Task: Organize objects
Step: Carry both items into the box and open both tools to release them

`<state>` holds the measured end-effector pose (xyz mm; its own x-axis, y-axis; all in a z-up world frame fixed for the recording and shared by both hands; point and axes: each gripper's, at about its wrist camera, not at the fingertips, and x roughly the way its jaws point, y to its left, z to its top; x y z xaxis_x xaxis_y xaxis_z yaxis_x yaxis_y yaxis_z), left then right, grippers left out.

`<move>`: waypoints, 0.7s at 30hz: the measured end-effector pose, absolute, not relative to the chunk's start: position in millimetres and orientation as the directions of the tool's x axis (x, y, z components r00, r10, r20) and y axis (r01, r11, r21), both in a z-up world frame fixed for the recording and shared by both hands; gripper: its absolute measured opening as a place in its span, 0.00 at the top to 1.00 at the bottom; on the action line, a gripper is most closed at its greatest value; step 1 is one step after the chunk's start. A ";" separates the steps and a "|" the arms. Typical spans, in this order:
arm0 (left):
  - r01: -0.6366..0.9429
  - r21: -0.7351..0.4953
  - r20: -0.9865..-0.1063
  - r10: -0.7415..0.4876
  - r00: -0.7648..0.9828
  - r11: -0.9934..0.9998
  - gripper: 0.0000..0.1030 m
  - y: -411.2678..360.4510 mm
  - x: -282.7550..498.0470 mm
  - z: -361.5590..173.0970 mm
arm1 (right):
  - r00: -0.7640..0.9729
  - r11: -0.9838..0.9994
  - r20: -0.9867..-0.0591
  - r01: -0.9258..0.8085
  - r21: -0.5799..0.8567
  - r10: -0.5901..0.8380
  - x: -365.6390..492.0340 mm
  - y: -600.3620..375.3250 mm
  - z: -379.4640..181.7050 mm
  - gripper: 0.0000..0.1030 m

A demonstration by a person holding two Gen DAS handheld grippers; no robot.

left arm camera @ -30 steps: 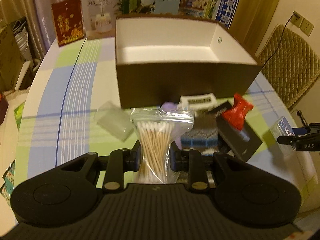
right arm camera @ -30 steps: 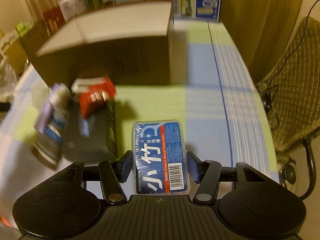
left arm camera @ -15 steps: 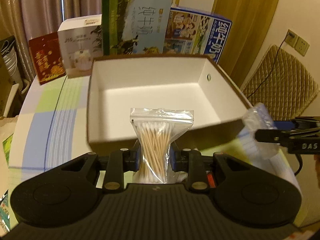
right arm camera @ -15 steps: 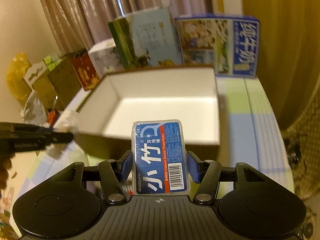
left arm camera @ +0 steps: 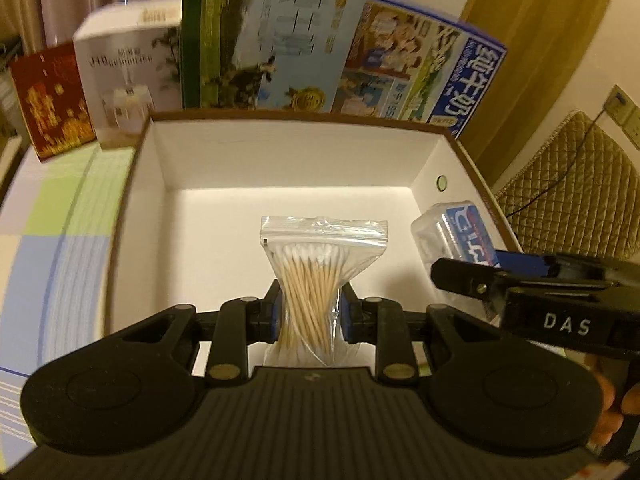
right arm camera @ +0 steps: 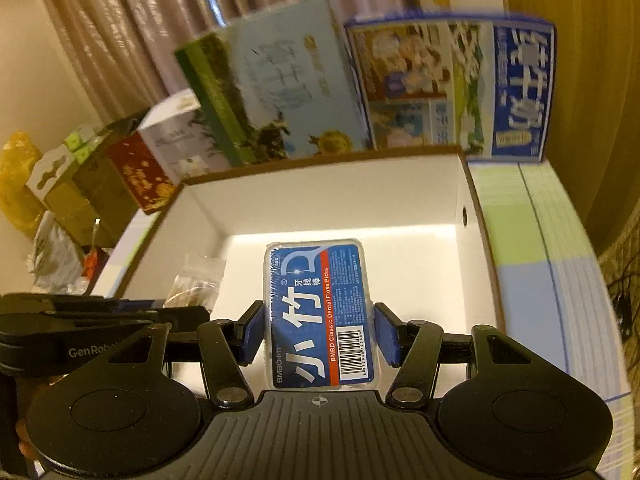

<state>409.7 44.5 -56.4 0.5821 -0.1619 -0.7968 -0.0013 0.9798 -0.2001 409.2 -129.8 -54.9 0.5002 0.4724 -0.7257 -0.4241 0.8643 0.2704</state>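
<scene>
2 grippers, left gripper (left arm camera: 309, 316) and right gripper (right arm camera: 319, 334), pinch 1 swab bag (left arm camera: 316, 264), 1 floss box (right arm camera: 318, 312), seemingly over 1 box (left arm camera: 432, 168).

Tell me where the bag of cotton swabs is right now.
The bag of cotton swabs is clamped in the left gripper, held above the white floor of the open box, left of the floss pick pack in the right gripper.
</scene>
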 end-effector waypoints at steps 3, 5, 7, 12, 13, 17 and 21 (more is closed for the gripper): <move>-0.027 -0.220 -0.820 -0.169 0.546 0.975 0.78 45.0 424.8 -73.3 | 0.480 0.875 -0.751 -0.399 0.275 0.455 422.1 -127.7 -69.1 0.48; -0.048 -0.233 -0.835 -0.175 0.521 0.971 0.78 46.2 433.0 -84.5 | 0.460 0.880 -0.767 -0.379 0.286 0.447 428.8 -126.8 -79.1 0.48; -0.060 -0.242 -0.850 -0.182 0.495 0.968 0.78 46.0 440.4 -96.0 | 0.445 0.883 -0.779 -0.367 0.291 0.442 433.4 -125.5 -86.5 0.48; -0.082 -0.255 -0.870 -0.192 0.455 0.963 0.78 45.3 452.3 -113.5 | 0.415 0.892 -0.805 -0.344 0.293 0.424 445.6 -120.0 -99.5 0.48; -0.088 -0.259 -0.872 -0.193 0.449 0.962 0.78 45.3 454.6 -115.8 | 0.410 0.893 -0.808 -0.341 0.294 0.423 447.7 -119.2 -101.0 0.48; -0.104 -0.256 -0.885 -0.190 0.426 0.961 0.74 45.0 461.4 -123.3 | 0.396 0.895 -0.818 -0.333 0.296 0.418 454.2 -116.0 -104.7 0.48; -0.100 -0.237 -0.890 -0.175 0.421 0.966 0.61 46.2 462.4 -124.6 | 0.385 0.895 -0.821 -0.323 0.307 0.421 457.2 -116.0 -107.3 0.48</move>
